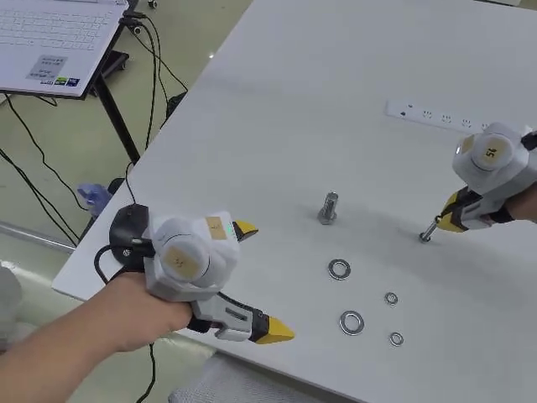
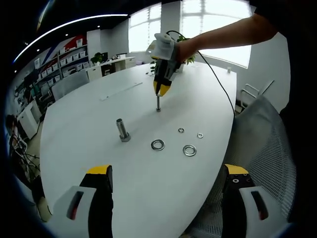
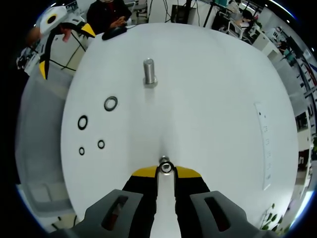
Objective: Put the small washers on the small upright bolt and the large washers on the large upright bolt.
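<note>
Your right gripper [image 1: 445, 222] is clamped on the small bolt [image 1: 427, 234], standing upright mid-table. Your left gripper [image 1: 263, 279] hangs wide open at the near edge, and the washers [image 1: 351, 322] lie flat just to its right, so it's the free one to grab them

- The small bolt [image 1: 427, 234]: thin, silver, standing head-down, its upper shank pinched between the yellow tips of the right gripper [image 1: 449, 223].
- The large bolt [image 1: 328, 208]: thick, silver, upright on its hex head, free-standing well ahead of the right gripper.
- The large washers [image 1: 339, 269] [image 1: 351, 322]: two silver rings lying flat, apart, between the left gripper [image 1: 264, 280] and the right gripper.
- The small washers [image 1: 391, 298] [image 1: 396, 339]: two tiny rings lying flat, just beyond the large washers from the left gripper.
</note>
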A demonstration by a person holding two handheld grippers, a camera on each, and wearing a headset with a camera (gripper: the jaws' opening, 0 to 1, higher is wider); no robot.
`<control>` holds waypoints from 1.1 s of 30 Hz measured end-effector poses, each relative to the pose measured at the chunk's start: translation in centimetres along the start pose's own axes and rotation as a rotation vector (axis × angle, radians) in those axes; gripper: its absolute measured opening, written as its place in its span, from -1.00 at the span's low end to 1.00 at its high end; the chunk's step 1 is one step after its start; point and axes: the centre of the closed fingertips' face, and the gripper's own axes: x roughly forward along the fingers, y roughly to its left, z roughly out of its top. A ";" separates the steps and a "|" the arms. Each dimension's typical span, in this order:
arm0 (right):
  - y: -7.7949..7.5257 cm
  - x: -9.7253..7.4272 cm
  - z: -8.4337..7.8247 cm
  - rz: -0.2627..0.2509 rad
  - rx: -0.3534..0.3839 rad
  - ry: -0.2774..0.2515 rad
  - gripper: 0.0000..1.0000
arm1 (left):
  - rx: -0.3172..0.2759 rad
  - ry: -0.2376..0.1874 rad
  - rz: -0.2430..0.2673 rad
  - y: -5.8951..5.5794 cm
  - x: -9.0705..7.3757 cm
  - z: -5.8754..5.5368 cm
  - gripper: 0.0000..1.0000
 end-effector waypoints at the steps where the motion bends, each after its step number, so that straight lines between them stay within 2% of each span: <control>1: -0.1 0.1 0.0 -0.001 -0.002 0.003 -0.75 | -0.002 -0.002 0.000 0.0 0.0 0.1 0.83; 15: 0.1 0.8 -0.2 0.012 -0.015 0.024 -0.75 | -0.004 0.004 -0.004 0.0 0.2 -0.1 0.78; 33: 0.4 2.5 -0.3 0.031 -0.041 0.059 -0.75 | -0.015 0.003 -0.006 0.2 0.2 -0.3 0.74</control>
